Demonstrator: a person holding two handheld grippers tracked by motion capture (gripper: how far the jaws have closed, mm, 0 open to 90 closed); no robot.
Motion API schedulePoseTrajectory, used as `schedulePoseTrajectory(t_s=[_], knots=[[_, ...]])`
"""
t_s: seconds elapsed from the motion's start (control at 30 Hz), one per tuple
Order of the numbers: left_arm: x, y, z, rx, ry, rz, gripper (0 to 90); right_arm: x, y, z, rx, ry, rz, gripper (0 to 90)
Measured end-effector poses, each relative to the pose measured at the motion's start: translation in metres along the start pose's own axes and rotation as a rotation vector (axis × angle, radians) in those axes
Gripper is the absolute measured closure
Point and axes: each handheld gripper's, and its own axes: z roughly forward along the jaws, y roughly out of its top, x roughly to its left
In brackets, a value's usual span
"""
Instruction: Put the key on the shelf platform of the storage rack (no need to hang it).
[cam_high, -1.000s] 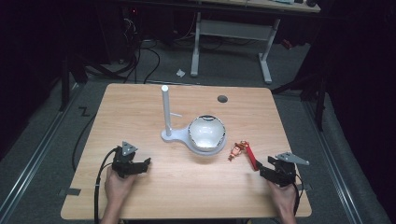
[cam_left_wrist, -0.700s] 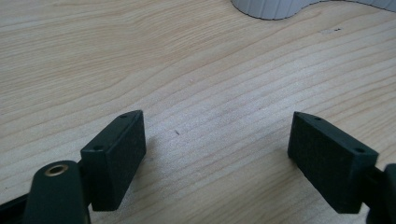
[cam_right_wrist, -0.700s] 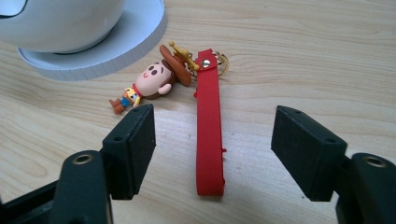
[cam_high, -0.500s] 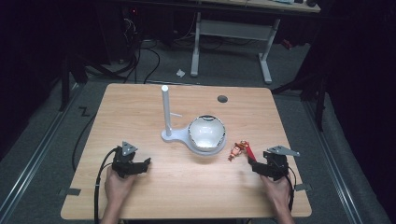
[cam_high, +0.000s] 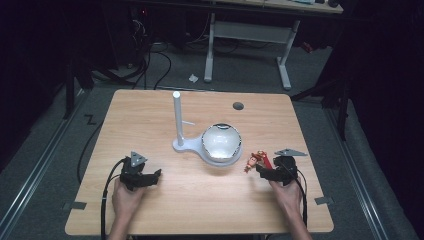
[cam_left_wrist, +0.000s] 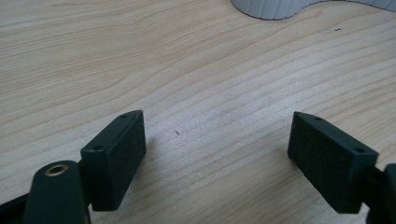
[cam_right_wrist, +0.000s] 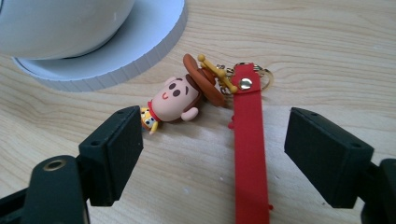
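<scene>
A small cowboy figure keychain (cam_right_wrist: 180, 95) with a brown hat and a red strap (cam_right_wrist: 250, 144) lies flat on the wooden table (cam_high: 165, 210), just right of a white bowl (cam_high: 220, 142) on a white stand base (cam_high: 185, 147). My right gripper (cam_right_wrist: 215, 154) is open, low over the table, its jaws on either side of the strap and the figure's body; it appears too in the high view (cam_high: 264, 170) beside the keychain (cam_high: 255, 160). My left gripper (cam_left_wrist: 215, 154) is open over bare wood near the front left (cam_high: 150, 176).
A white upright post (cam_high: 177, 116) rises from the stand base behind the bowl. A dark round hole (cam_high: 238, 106) sits near the table's far edge. The stand's ribbed base edge (cam_left_wrist: 271, 8) lies ahead of the left gripper. Dark floor and desk legs lie beyond.
My right gripper has slid left and forward to the keychain, so its jaws now straddle the red strap. The left gripper has stayed in place.
</scene>
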Motion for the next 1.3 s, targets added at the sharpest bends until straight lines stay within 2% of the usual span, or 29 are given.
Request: schedulePoseTrajectory(t_s=[0.47, 0.73, 1.03, 1.2, 1.3], knots=[[0.000, 0.000, 0.000, 0.000, 0.000, 0.000, 19.7, 0.007, 0.011, 0.026, 0.051, -0.002, -0.006, 17.4], [0.000, 0.000, 0.000, 0.000, 0.000, 0.000, 19.7, 0.009, 0.015, 0.034, 0.052, -0.009, 0.004, 18.3], [0.000, 0.000, 0.000, 0.000, 0.000, 0.000, 19.8, 0.012, 0.017, 0.043, 0.047, -0.033, -0.006, 23.9], [0.000, 0.000, 0.000, 0.000, 0.001, 0.001, 19.8, 0.013, 0.017, 0.046, 0.040, -0.018, -0.012, 29.6], [0.000, 0.000, 0.000, 0.000, 0.001, 0.001, 19.7, 0.012, 0.018, 0.048, 0.036, -0.014, -0.017, 29.9]])
